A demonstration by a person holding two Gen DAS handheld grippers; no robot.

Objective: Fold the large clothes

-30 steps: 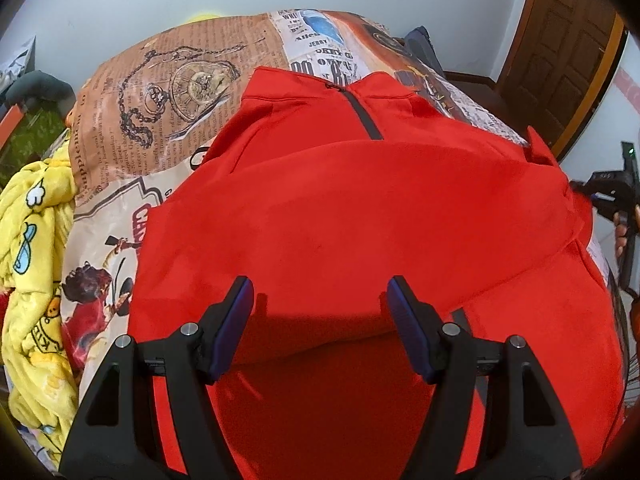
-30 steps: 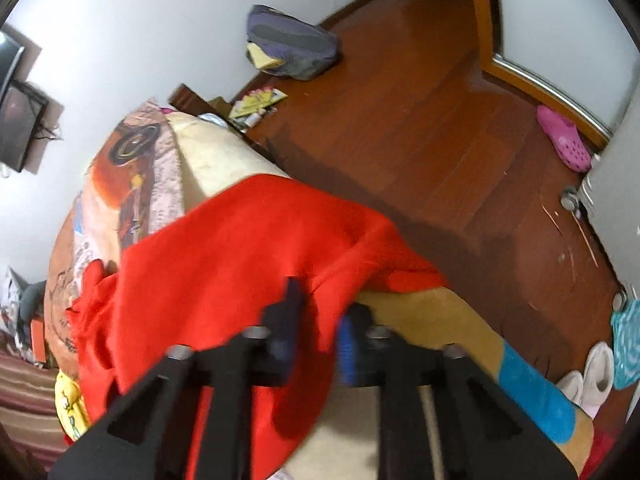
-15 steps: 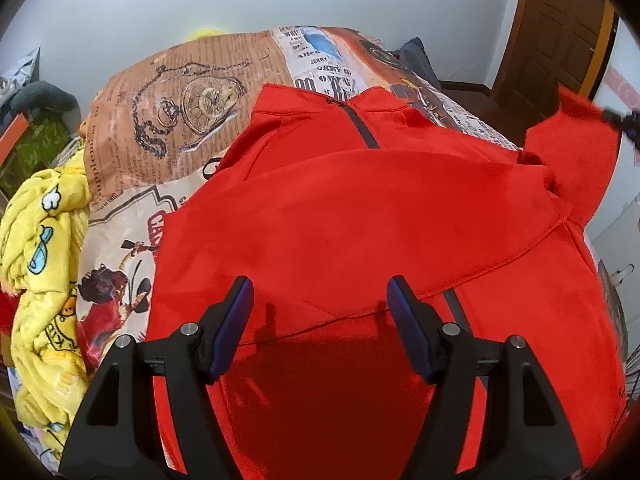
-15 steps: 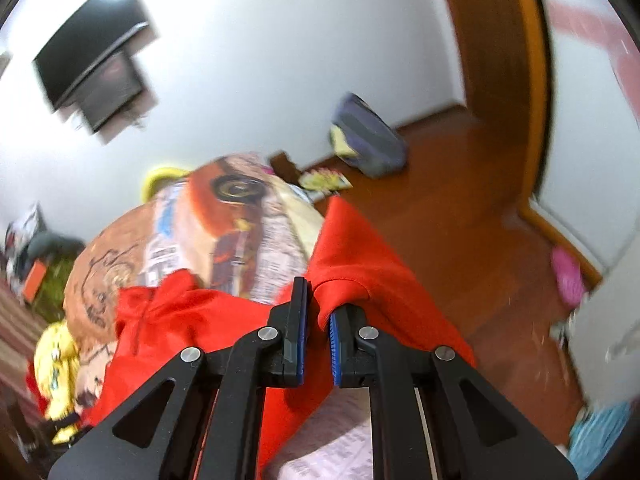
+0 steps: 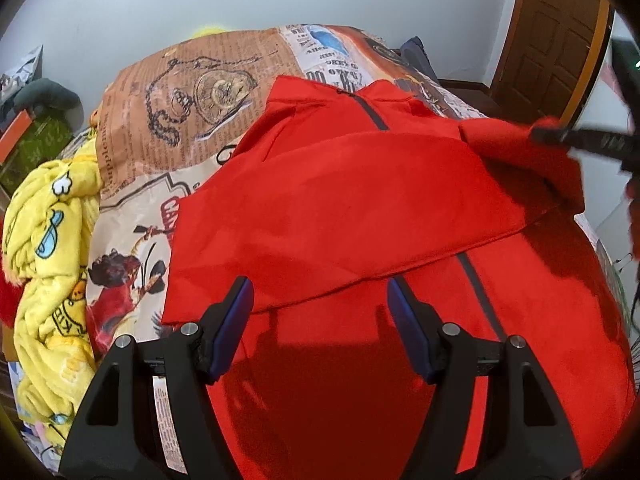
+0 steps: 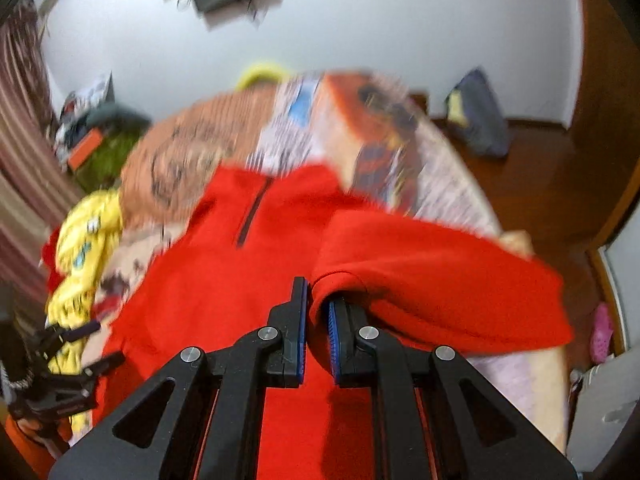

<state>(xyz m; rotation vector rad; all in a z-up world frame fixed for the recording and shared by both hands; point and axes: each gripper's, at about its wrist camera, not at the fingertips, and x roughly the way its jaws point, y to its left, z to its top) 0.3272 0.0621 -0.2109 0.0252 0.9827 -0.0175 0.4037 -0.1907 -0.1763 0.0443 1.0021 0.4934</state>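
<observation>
Fleece like this red pullover (image 5: 344, 200) drapes limp (grip sleeve cuffs), so right gripper (image 6: 316, 320) pinches its sleeve (image 6: 432, 280) while left gripper (image 5: 320, 320) gapes empty.

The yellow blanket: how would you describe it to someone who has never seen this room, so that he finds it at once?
Start from the bed with its newspaper-print cover, where the red jacket lies spread out. Look past the jacket's edge to the bed's left side. The blanket is heaped there, crumpled, the only bright yellow cloth, with small cartoon pictures on it.
</observation>
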